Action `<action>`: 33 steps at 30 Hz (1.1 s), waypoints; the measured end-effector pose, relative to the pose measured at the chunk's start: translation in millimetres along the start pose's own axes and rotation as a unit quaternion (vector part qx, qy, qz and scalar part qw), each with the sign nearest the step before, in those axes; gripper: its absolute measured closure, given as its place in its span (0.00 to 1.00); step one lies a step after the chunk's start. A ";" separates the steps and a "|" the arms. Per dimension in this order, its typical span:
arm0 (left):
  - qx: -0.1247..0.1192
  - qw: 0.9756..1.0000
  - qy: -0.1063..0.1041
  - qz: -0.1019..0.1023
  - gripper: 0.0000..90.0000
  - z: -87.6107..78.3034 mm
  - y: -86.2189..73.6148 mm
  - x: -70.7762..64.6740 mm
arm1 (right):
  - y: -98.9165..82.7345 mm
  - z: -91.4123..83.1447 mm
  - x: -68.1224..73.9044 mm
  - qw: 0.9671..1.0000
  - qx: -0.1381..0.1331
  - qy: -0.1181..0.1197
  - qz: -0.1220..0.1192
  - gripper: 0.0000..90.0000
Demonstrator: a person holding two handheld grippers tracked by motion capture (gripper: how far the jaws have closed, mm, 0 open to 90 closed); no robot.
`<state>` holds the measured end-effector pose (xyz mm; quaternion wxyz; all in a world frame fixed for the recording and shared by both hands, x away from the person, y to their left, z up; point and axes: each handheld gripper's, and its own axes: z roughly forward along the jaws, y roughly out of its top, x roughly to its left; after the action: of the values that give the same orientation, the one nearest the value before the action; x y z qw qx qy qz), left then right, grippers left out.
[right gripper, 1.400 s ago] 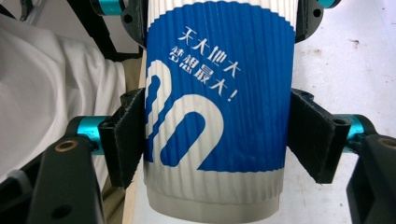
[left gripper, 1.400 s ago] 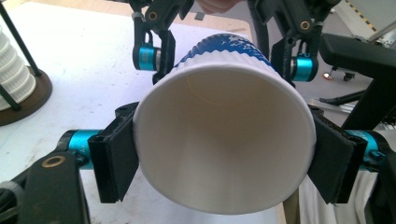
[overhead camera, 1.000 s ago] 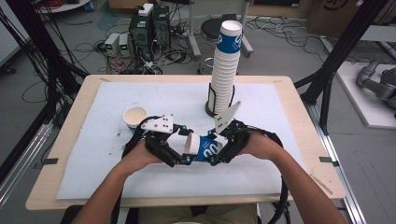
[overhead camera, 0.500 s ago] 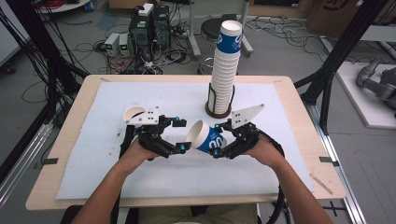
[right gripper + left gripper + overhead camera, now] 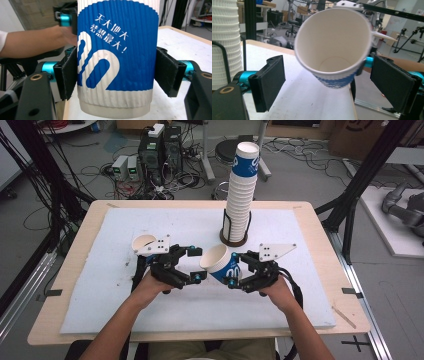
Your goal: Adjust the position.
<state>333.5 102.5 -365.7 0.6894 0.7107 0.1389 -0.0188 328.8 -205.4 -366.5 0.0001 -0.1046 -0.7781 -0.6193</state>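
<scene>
White foam sheet covers the wooden desk (image 5: 320, 270). A tall stack of blue-and-white paper cups (image 5: 241, 190) stands in a black wire holder (image 5: 234, 237). The right gripper (image 5: 239, 270) clamps a blue-and-white ribbed paper cup (image 5: 220, 264), empty, tilted above the desk toward the open left gripper (image 5: 196, 264).

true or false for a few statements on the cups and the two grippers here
1. The right gripper is shut on a blue and white cup. True.
2. The left gripper is clamped on that cup. False: it is open, its pads apart from the cup.
3. The held cup stands upright on the table. False: it is tilted, its mouth turned toward the left gripper.
4. A tall stack of cups stands in a black holder. True.
5. The held cup is empty. True.
</scene>
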 end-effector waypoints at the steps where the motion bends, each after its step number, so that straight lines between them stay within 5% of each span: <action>1: -0.002 1.000 0.000 -0.004 0.14 0.3 -0.5 0.1 | -0.3 0.9 0.5 1.000 -0.001 0.002 -0.003 0.31; 7: -0.025 0.999 -0.025 -0.006 0.14 3.7 1.3 -3.3 | -2.8 7.1 1.0 1.000 -0.018 0.010 0.002 0.31; 12: -0.029 0.999 -0.021 -0.005 0.14 4.8 3.2 -4.6 | -3.8 12.6 1.7 0.999 -0.038 0.018 0.011 0.31; 19: -0.028 0.999 -0.025 -0.008 0.18 4.2 3.4 -4.4 | -7.2 20.9 3.2 0.999 -0.018 0.026 0.012 0.31; 29: 0.011 1.000 -0.021 0.016 0.27 3.7 7.2 -6.2 | -8.5 21.4 2.0 0.999 0.005 0.030 0.015 0.31; 33: 0.036 0.999 -0.011 0.023 0.27 3.3 13.7 -9.4 | -7.1 21.2 2.0 0.999 0.016 0.010 0.030 0.16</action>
<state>328.0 97.5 -350.5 0.6650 0.7379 0.1141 -0.0163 328.4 -186.2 -378.1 0.0277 -0.1220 -0.7843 -0.6076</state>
